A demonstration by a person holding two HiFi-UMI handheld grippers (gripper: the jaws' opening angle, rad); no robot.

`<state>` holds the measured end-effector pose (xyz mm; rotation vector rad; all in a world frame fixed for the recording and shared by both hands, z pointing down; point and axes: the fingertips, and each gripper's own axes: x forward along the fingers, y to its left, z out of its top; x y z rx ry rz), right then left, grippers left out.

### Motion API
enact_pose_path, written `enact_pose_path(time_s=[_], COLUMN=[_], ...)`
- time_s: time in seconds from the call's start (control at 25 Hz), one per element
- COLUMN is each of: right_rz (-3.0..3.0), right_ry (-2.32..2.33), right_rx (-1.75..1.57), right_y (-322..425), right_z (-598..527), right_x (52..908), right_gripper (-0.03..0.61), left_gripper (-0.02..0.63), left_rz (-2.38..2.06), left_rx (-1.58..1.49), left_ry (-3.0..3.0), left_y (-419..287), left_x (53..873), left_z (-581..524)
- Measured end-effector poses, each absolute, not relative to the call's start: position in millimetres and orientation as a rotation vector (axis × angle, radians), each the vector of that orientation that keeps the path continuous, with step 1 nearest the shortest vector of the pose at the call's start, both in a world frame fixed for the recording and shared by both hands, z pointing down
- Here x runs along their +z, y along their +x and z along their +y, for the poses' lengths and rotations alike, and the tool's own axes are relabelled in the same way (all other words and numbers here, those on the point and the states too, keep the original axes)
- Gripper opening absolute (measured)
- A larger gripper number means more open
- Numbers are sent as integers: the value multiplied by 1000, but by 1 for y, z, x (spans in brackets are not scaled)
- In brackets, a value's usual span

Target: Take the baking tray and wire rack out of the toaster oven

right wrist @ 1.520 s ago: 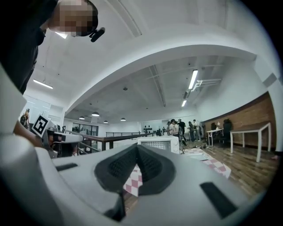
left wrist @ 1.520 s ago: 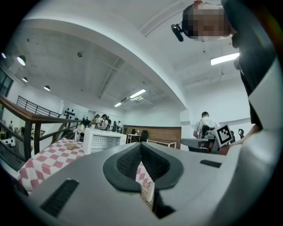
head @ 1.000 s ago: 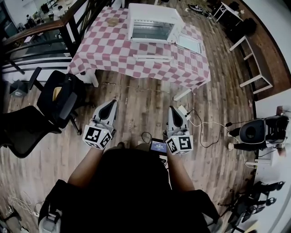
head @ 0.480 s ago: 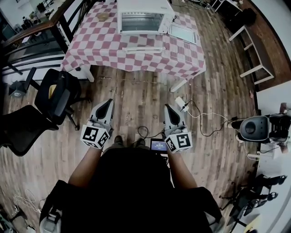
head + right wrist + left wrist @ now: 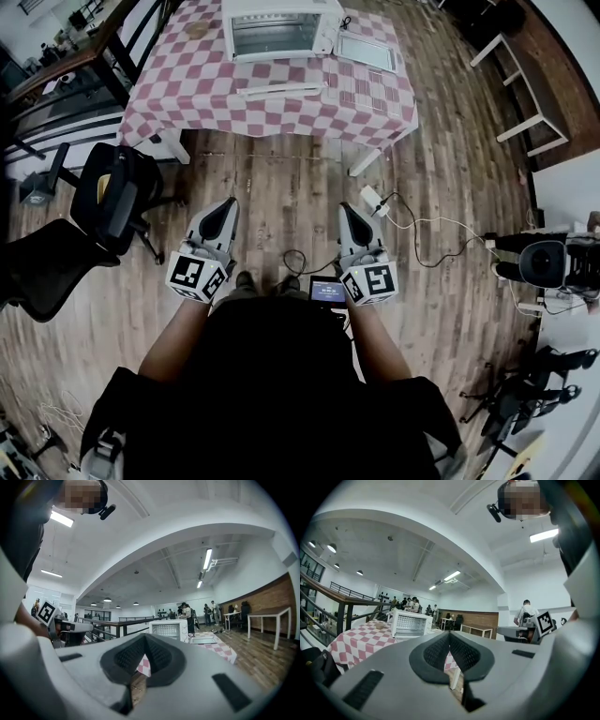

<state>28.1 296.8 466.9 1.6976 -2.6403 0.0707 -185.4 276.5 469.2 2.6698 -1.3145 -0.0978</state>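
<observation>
The white toaster oven (image 5: 281,28) stands on a table with a red-and-white checked cloth (image 5: 197,84), its door (image 5: 281,89) folded down toward me. A flat metal tray (image 5: 367,52) lies on the cloth right of the oven. What is inside the oven is too small to make out. Both grippers are held level over the wooden floor, well short of the table. My left gripper (image 5: 225,211) and right gripper (image 5: 349,214) are shut and empty. The oven (image 5: 410,623) shows far ahead in the left gripper view, and the oven (image 5: 169,630) and tray (image 5: 204,639) in the right gripper view.
Black office chairs (image 5: 112,197) stand at the left, a dark railing (image 5: 84,66) behind them. A power strip with cables (image 5: 375,199) lies on the floor ahead of the right gripper. White benches (image 5: 520,66) and equipment (image 5: 548,262) stand at the right. People stand far behind the table.
The table and oven have slid toward the top and a little left in the head view. Both grippers stayed shut, side by side in front of the person's body.
</observation>
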Motion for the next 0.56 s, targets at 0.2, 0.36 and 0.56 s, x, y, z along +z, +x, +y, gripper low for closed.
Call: enact_pose_path(time_s=[0.2, 0.36, 0.56], right_rz=[-2596, -2600, -2615], right_ry=[1747, 1755, 1761], right_rx=[89, 90, 101], right_y=[47, 53, 62], right_z=[298, 302, 304], right_x=[471, 472, 473], right_gripper=[3, 2, 2], left_gripper=[-6, -6, -6], left_rz=[-1340, -1371, -1371], left_rx=[-104, -102, -104], left_ry=[2663, 2658, 2652], left_y=[-178, -175, -168], left_x=[467, 467, 467], left_z=[278, 280, 284])
